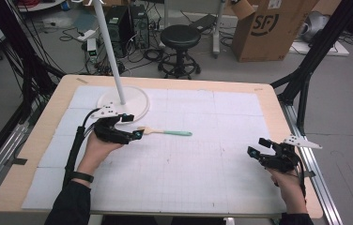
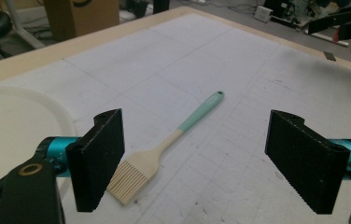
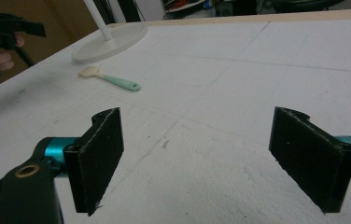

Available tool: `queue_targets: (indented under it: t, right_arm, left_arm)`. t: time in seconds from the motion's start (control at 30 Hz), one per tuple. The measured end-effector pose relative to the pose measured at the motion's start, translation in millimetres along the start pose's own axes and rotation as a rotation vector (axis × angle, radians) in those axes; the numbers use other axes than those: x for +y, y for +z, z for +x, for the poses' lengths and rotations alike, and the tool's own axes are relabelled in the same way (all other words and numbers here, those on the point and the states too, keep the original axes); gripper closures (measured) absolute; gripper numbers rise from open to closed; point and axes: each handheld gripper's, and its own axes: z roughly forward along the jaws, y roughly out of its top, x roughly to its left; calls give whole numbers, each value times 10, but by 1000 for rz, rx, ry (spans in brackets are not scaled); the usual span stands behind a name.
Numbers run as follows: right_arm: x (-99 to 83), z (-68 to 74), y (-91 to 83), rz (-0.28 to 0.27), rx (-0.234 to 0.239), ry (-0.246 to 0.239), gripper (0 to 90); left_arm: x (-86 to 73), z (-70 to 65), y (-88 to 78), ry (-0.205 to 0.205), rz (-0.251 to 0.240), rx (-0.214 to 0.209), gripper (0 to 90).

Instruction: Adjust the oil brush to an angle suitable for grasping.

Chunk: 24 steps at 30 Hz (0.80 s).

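Black pads on our left gripper (image 1: pixel 134 126) stand wide apart, nothing between them; the left gripper view looks along them at the pastry brush (image 2: pixel 164 149) lying flat on the mat, bristles near the left pad, not touching. Only this view gives us the bristle detail: pale comb-like bristles, cream neck, mint-green handle with a hole at the tip.

From the high view we see the layout instead: the brush (image 1: pixel 165 131) lies crosswise just beyond the left gripper, bristle end toward it, handle pointing to the right. Our left hand (image 1: pixel 97 147) sits behind the gripper, a dark sleeve below it.

Our right gripper (image 1: pixel 257 152) is well apart near the right table edge, jaws wide too, holding nothing; its view shows the brush (image 3: pixel 109 80) far off and bare mat between the pads.

Around: a white round lamp base (image 1: pixel 137 101) with a white pole (image 1: pixel 111 51) stands just behind the left gripper, near the brush. White gridded mat (image 1: pixel 188 168) covers the wooden table (image 1: pixel 43 136). Beyond the table, a black stool (image 1: pixel 180 37) and a cardboard box (image 1: pixel 271 28) on the floor.
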Motion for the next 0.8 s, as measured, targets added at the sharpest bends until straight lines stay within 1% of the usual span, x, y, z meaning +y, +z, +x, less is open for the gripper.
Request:
queue_targets:
  t: [0.07,0.23,0.27,0.43,0.5,0.57,0.6,0.67,0.77,0.8]
  right_arm:
    - [-1,-5,1,-1,-1,-1,172]
    - [-2,-11,3,0,-2,-8,173]
    - [-3,-16,4,-3,-2,-11,173]
    - [-8,-19,12,-1,-6,-13,173]
    - [-10,-12,13,6,-5,-17,173]
    - [-13,-2,15,10,-5,-13,173]
    - [-14,-1,16,12,-5,-12,173]
    - [-15,-1,14,14,-6,-14,173]
    - [-10,5,11,9,-6,-14,172]
    - [-6,7,9,8,-6,-14,172]
  left_arm:
    - [-28,20,-68,1,-12,20,206]
    - [-139,62,-288,-7,-74,54,208]
    - [-168,70,-333,-17,-78,56,210]
    - [-317,120,-525,-41,-95,67,206]
    - [-333,128,-573,-47,-90,71,202]
    - [-340,113,-612,-38,-118,77,202]
    - [-346,109,-629,-37,-125,78,204]
    - [-367,112,-651,-43,-127,84,208]
    - [-381,126,-673,-50,-115,92,210]
    - [-375,124,-676,-49,-121,95,210]
